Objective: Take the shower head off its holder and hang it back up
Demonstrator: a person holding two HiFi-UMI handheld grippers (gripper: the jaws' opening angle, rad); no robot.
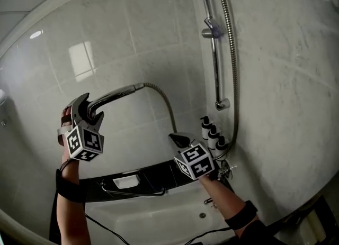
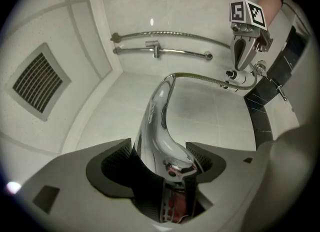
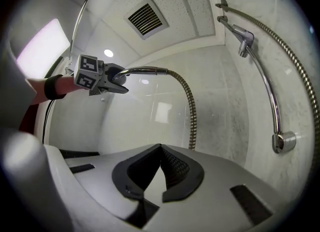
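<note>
My left gripper [image 1: 87,107] is shut on the chrome shower head [image 1: 114,97] and holds it up in front of the tiled wall, roughly level. In the left gripper view the shower head's handle [image 2: 159,126] runs out from between the pads of the left gripper [image 2: 162,162]. Its metal hose [image 1: 165,100] curves down to the right. The empty holder [image 1: 212,30] sits high on the vertical rail [image 1: 215,69], up and right of the shower head. My right gripper [image 1: 178,139] hangs lower, shut and empty; it also shows in its own view [image 3: 160,151].
Three small bottles [image 1: 212,133] stand on the black ledge [image 1: 153,178] by the tap [image 1: 225,172]. The white tub [image 1: 159,217] lies below. A ceiling vent [image 3: 145,16] is overhead. The hose's long run [image 1: 232,53] hangs beside the rail.
</note>
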